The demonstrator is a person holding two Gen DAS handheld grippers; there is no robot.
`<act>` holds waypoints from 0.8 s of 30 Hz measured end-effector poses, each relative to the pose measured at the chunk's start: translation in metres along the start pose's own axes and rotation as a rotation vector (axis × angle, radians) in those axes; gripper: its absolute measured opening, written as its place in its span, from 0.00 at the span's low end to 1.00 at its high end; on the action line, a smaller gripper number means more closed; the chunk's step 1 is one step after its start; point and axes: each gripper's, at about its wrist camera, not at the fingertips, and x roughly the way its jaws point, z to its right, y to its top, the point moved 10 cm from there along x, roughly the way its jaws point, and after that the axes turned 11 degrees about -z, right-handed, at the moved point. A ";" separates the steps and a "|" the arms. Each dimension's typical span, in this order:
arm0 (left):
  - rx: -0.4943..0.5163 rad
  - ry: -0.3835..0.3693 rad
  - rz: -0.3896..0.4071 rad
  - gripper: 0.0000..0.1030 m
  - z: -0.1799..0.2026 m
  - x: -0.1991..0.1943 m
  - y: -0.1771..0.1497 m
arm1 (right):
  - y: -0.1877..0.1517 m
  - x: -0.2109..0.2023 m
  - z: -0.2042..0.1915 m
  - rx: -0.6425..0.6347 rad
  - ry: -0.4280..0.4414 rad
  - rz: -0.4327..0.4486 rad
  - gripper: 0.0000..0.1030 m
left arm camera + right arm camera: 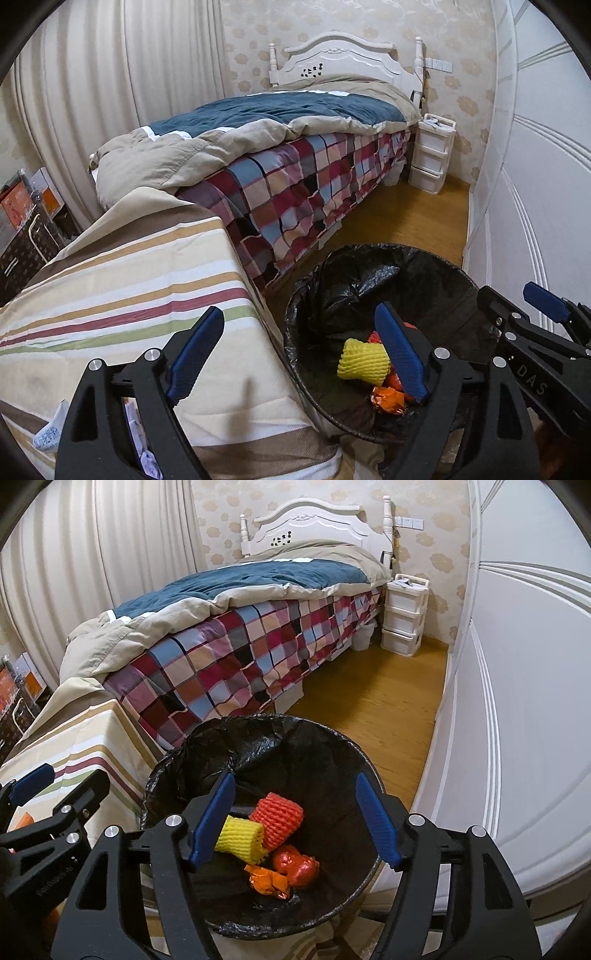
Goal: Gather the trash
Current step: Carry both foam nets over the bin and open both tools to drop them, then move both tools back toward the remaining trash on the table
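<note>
I had both hand-held grippers standing wide and empty, the right hand-held gripper over the bin at lower centre, the left hand-held gripper straddling its rim. Yellow foam net, red foam net and foil wrappers lay inside; paper scraps on the striped counter, lower left, seemingly remained.

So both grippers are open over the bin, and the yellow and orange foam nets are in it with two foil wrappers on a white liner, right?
Not quite: the liner is black, not white, as the right wrist view shows. The rest holds: left gripper and right gripper are open, with the yellow foam net, orange foam net and foil wrappers in the bin.
</note>
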 end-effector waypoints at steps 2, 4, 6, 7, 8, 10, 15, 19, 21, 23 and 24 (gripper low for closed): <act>-0.004 -0.001 0.004 0.82 -0.003 -0.005 0.000 | 0.000 -0.004 0.000 0.001 -0.003 0.004 0.66; -0.006 0.002 0.007 0.82 -0.006 -0.010 -0.002 | -0.001 -0.009 0.000 0.006 -0.002 0.008 0.68; -0.011 0.006 0.008 0.83 -0.011 -0.016 -0.004 | -0.003 -0.014 -0.001 0.011 0.000 0.012 0.68; -0.012 0.008 0.007 0.83 -0.014 -0.019 -0.006 | -0.005 -0.017 -0.002 0.014 0.003 0.014 0.68; -0.012 0.009 0.007 0.83 -0.016 -0.022 -0.008 | -0.007 -0.020 -0.003 0.014 0.007 0.013 0.68; -0.013 0.015 0.010 0.83 -0.022 -0.029 -0.013 | -0.011 -0.024 -0.007 0.010 0.010 0.013 0.68; -0.023 0.033 0.014 0.83 -0.042 -0.046 -0.028 | -0.025 -0.038 -0.022 -0.014 0.025 0.013 0.68; -0.043 0.052 0.006 0.83 -0.063 -0.057 -0.042 | -0.039 -0.047 -0.036 -0.035 0.044 0.007 0.68; -0.053 0.060 0.007 0.83 -0.074 -0.063 -0.050 | -0.047 -0.052 -0.046 -0.047 0.059 0.004 0.68; -0.058 0.072 0.006 0.83 -0.084 -0.069 -0.059 | -0.054 -0.056 -0.052 -0.057 0.071 0.001 0.68; -0.062 0.076 0.005 0.83 -0.089 -0.071 -0.063 | -0.058 -0.058 -0.057 -0.065 0.078 -0.002 0.68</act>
